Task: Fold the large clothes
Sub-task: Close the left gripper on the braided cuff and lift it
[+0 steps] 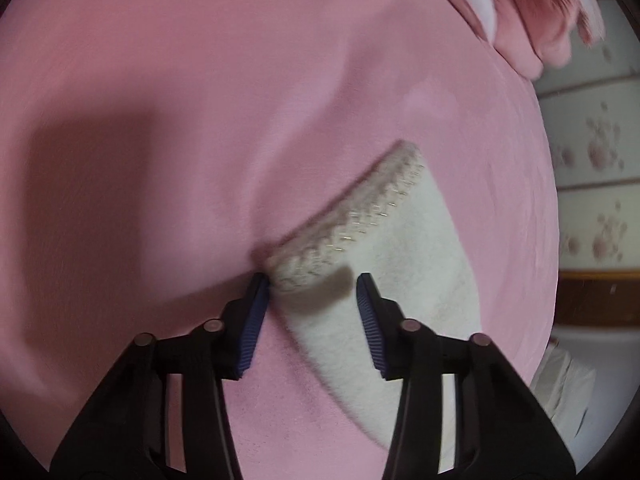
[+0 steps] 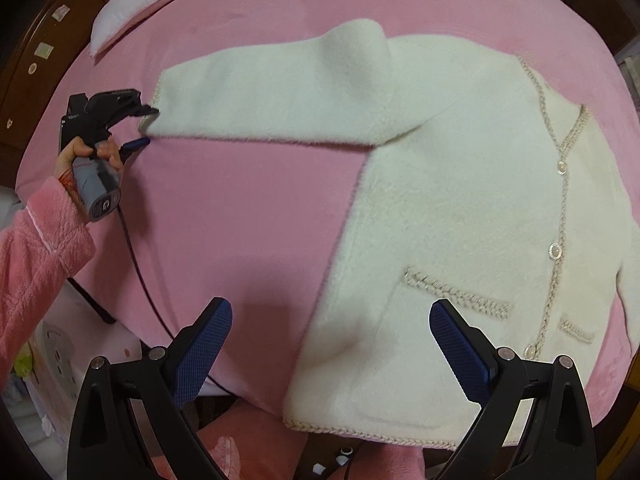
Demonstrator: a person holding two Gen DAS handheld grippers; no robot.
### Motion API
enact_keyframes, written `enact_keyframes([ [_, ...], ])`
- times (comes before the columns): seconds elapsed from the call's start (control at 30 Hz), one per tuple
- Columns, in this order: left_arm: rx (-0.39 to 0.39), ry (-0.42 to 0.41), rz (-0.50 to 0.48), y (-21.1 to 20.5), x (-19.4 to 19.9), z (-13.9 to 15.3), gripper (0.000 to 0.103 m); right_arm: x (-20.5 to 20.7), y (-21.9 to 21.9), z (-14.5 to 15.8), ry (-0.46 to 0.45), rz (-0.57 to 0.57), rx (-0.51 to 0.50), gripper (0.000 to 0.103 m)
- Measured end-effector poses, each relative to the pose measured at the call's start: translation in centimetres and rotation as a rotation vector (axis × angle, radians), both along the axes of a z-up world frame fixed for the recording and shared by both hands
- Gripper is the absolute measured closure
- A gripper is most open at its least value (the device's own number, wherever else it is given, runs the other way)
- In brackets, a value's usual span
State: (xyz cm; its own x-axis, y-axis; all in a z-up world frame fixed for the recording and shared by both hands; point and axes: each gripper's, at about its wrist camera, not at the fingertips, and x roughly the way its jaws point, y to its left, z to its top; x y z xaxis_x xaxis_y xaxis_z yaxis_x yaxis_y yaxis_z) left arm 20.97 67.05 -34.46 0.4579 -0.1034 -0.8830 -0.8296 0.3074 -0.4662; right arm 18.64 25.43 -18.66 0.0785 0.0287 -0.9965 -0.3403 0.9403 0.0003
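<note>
A cream cardigan [image 2: 460,208] lies spread face up on a pink bed cover [image 2: 240,208], buttoned down the front, with one sleeve [image 2: 280,92] stretched toward the left of the right wrist view so that its cuff is clear of the body and easy to reach. The left gripper [image 1: 312,292] is at that cuff [image 1: 360,216]: in the left wrist view its two blue-padded fingers [image 1: 252,320] stand on either side of the braid-trimmed cuff edge at lower centre of the frame, one pad touching the cuff corner and the other apart from the fabric. The fingers are narrowed but not yet pinching; a gap shows between the pads and the cloth. The approach is steep and from above, which suits a flat edge resting on a soft surface. In the right wrist view the same gripper appears at middle left, held by a hand [image 2: 100,152] in a pink fleece sleeve [image 2: 36,248], with a black cable [image 2: 136,264] trailing down toward the lower edge. The right gripper [image 2: 332,344] hangs above the hem corner [image 2: 304,412] of the cardigan at lower centre, its fingers spread wide and holding nothing; it looks staged to take the hem once the sleeve is handled. A white pillow [image 2: 132,4] lies at upper left of that view. The likely step in hand is gripping the cuff to fold the sleeve across the body; no fold appears made so far.
</note>
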Motion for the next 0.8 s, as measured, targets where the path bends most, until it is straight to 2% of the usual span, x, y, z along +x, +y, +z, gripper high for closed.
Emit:
enact_keyframes([
  [0.03, 0.042, 0.036, -0.023, 0.1, 0.6, 0.3, 0.08, 0.1, 0.2, 0.3, -0.02, -0.003, 0.001, 0.003],
  [0.1, 0.073, 0.037, -0.04, -0.1, 1.4, 1.0, 0.093, 0.2, -0.1, 0.7, -0.04, -0.007, 0.004, 0.003],
  [0.23, 0.158, -0.012, -0.094, -1.3, 2.5, 4.3, 0.095, 0.4, -1.9, 1.1, -0.066, -0.03, 0.019, 0.003],
  [0.4, 0.303, -0.081, -0.295, -5.8, 5.5, 10.4, 0.097, -0.2, -5.7, 2.1, -0.067, -0.076, 0.063, 0.003],
  [0.6, 0.387, -0.232, -0.52, -15.3, 9.0, 17.8, 0.097, -1.1, -10.4, 3.9, -0.109, -0.134, 0.109, 0.003],
  [0.73, 0.414, -0.339, -0.652, -24.2, 12.0, 22.1, 0.097, -1.3, -15.6, 5.5, -0.148, -0.202, 0.145, 0.003],
  [0.8, 0.42, -0.356, -0.686, -28.7, 13.4, 23.9, 0.097, -1.2, -19.4, 6.3, -0.177, -0.243, 0.169, 0.003],
])
